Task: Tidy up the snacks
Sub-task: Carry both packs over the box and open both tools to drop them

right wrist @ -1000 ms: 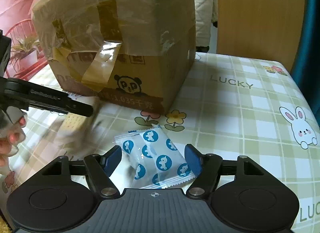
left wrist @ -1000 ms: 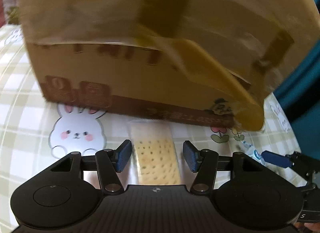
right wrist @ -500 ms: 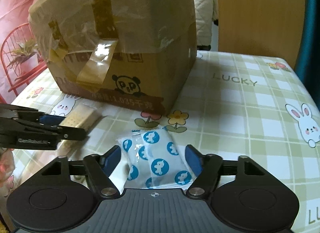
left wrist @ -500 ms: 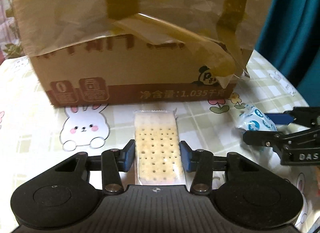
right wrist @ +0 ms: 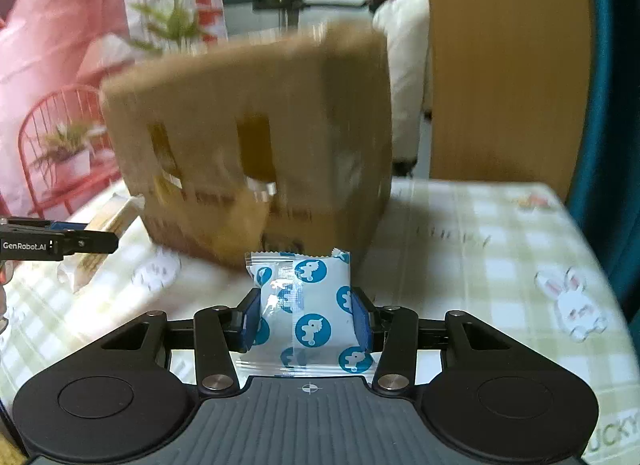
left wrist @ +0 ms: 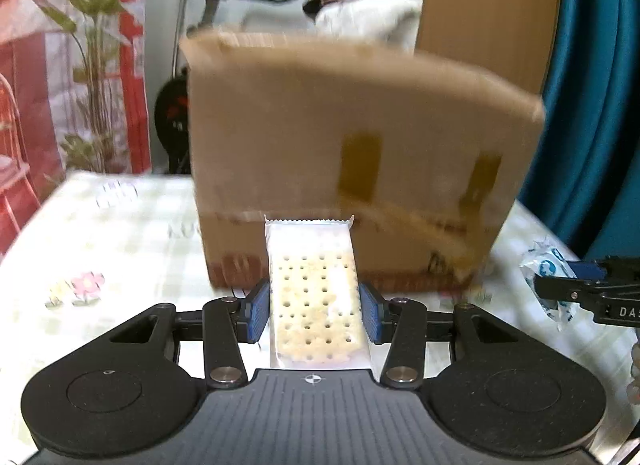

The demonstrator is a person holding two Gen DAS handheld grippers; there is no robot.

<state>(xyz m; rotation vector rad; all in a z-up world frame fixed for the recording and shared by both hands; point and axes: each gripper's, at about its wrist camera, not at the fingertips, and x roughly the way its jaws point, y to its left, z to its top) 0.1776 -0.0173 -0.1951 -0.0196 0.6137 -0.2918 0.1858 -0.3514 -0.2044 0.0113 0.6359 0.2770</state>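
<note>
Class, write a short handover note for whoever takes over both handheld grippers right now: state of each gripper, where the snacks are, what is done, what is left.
Left gripper: jaws shut on the clear-wrapped rectangular cracker pack, lifted off the table.
Right gripper: jaws have just been closing, now shut on the white snack packet with blue circles, also raised.
Tall taped brown cardboard box stands on the green checked tablecloth, behind both snacks.
Done: both snacks picked up.
Left: place them; the box's top cannot be seen.
</note>
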